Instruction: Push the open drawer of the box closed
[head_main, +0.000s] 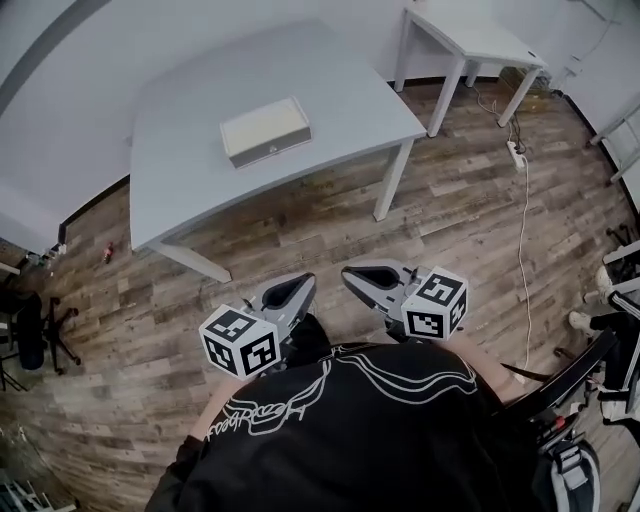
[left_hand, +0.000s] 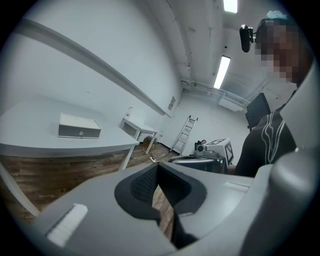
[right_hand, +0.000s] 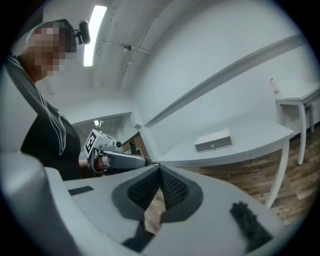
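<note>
The box (head_main: 265, 130) sat alone on the grey table (head_main: 180, 120), with its drawer front (head_main: 272, 150) turned towards the person. That front looked level with the rest of the box. No gap or jutting tray showed in the head view or in either gripper view, though the box was small in all three, so a slight opening could not be ruled out.

Well short of the box, close to the person's body and over the wooden floor (head_main: 450, 220), the left gripper (head_main: 297, 285) had its jaws pressed together at the tips, with nothing between them. Just beside it, further from the box, the right gripper (head_main: 358, 275) was pressed together in the same way and also held nothing. Neither gripper was near the box.

By my reading, the drawer already lay about as the task wants it, with both grippers drawn clear of the box. If it proved to stand a little proud, the move would be to walk up to the box and press a flat, even push squarely on the drawer front. The box is light and might slide on the smooth table, so it might need steadying.

Whatever was inside the drawer could not be seen. Nothing rested on top of the box.
</note>
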